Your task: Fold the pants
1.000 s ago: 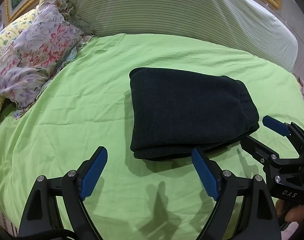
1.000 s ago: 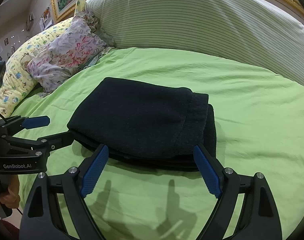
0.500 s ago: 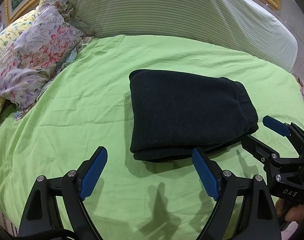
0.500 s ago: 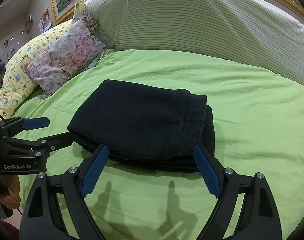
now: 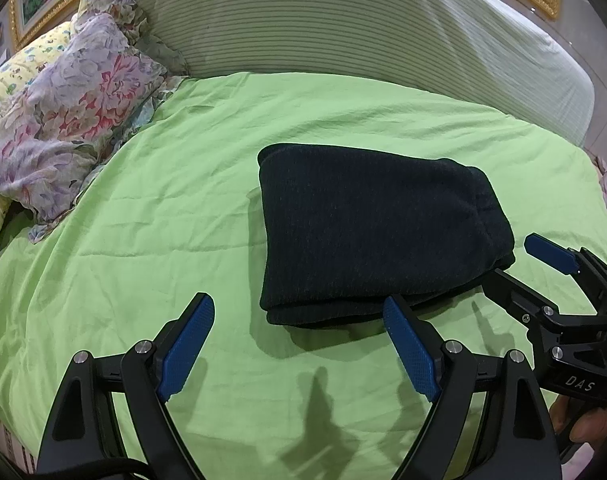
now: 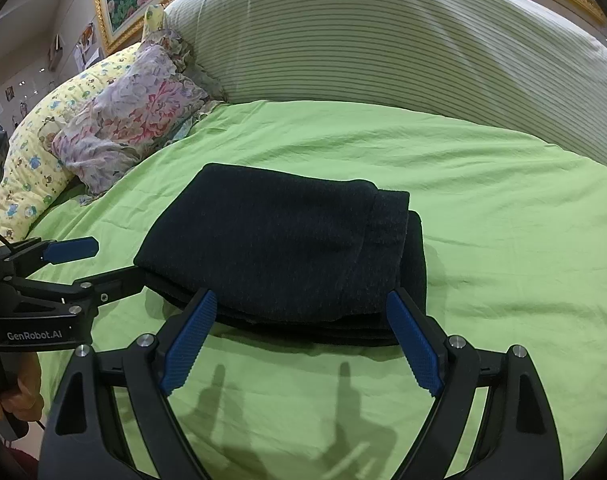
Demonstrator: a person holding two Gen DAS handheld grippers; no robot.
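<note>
The black pants [image 5: 375, 232] lie folded into a compact stacked rectangle on the green bed sheet [image 5: 163, 240]; they also show in the right wrist view [image 6: 287, 240]. My left gripper [image 5: 299, 344] is open and empty, just in front of the bundle's near left corner. My right gripper [image 6: 303, 340] is open and empty, at the bundle's near edge. The right gripper also shows at the right of the left wrist view [image 5: 519, 268], the left gripper at the left of the right wrist view [image 6: 103, 264].
A floral pillow [image 5: 63, 132] and a yellow patterned pillow [image 6: 35, 160] lie at the back left. A large striped bolster [image 5: 363, 32] runs along the back of the bed. A gold picture frame [image 6: 115, 12] hangs behind.
Both grippers have drawn back slightly from the folded pants. The pants have not moved.
</note>
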